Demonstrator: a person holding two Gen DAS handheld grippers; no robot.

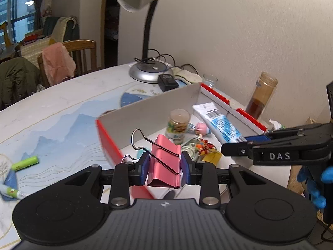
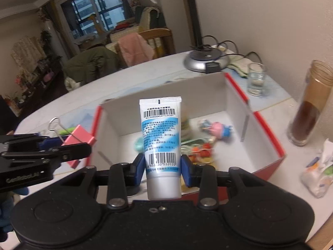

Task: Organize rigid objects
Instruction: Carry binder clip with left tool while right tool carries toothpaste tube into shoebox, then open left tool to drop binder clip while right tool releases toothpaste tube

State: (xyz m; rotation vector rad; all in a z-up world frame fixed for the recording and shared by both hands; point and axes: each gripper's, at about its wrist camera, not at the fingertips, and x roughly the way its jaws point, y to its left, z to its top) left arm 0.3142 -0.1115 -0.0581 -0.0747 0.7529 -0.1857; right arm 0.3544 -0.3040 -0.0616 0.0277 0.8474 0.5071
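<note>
While the left gripper (image 1: 164, 171) is squeezing the pink binder clip (image 1: 164, 162) and the right gripper (image 2: 162, 169) is squeezing the ointment tube (image 2: 160, 137), both should be lowering gently into the red box (image 2: 268, 129) before letting go.

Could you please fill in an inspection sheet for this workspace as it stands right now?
Surface: table with a blue mountain print.
Job's things: red box, open, holding a small bottle, a pig figurine and other small items; pink binder clip; white and blue tube; green cylinder loose on the table.
Clutter: drinking glass, tall brown jar, crumpled wrappers.
Grippers: left hand-held gripper shut on the binder clip; right hand-held gripper shut on the tube, above the box.
Cables: black cords and an adapter by the desk lamp.
Surroundings: wooden chair with pink cloth, dark window.
</note>
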